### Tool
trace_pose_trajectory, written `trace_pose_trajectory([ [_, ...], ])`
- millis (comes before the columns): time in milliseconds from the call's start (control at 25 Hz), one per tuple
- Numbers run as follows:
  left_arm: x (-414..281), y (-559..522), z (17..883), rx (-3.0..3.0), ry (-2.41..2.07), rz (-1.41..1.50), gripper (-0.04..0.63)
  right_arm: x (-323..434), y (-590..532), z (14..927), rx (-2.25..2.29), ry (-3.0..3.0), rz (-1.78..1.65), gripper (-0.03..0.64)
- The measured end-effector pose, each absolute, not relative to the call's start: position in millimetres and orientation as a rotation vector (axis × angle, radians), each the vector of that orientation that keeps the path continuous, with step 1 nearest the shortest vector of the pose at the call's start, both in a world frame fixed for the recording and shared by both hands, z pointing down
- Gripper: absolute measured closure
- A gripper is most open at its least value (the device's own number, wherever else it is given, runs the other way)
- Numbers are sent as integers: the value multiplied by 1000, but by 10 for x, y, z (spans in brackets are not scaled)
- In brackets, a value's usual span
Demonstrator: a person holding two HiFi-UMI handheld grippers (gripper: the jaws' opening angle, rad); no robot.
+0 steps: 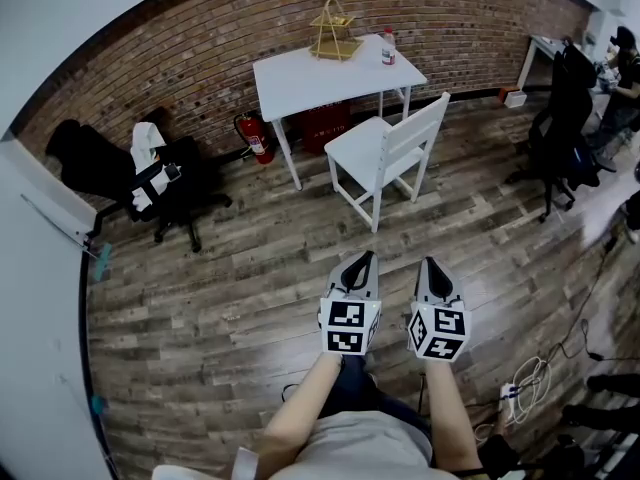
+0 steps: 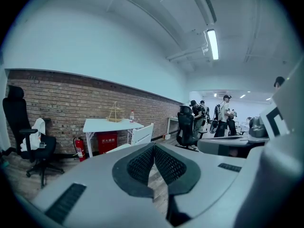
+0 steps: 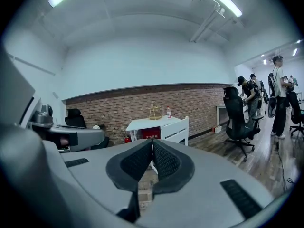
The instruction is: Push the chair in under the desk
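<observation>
Both claws are pinched fully shut with nothing in them: the left gripper point(image 1: 366, 257) and right gripper point(image 1: 429, 262) sit side by side, and the chair point(image 1: 385, 158) is well apart at their 12 o'clock. It stands pulled out at the desk's point(image 1: 330, 73) 5 o'clock. One white chair, one desk, two black office chairs. The chair looks stiff, light and legged, likely to scrape or tip, so press on the backrest's slats, low.
</observation>
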State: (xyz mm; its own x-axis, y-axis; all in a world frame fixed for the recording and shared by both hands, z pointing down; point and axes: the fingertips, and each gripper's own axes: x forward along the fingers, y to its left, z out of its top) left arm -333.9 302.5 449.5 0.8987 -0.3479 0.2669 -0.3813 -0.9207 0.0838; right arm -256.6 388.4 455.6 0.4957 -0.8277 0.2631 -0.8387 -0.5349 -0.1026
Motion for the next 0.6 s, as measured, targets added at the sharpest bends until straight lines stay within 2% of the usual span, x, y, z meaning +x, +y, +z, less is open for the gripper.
trace_pose_trajectory([
  [320,-3058,2781,4605,2918,-567,386,580,-2263,3692,4693,2674,-1488,476,601],
  [600,-2474,2351,4577,2921,-551,380,580,-1675,3282,4638,2688,-1444,466,601],
])
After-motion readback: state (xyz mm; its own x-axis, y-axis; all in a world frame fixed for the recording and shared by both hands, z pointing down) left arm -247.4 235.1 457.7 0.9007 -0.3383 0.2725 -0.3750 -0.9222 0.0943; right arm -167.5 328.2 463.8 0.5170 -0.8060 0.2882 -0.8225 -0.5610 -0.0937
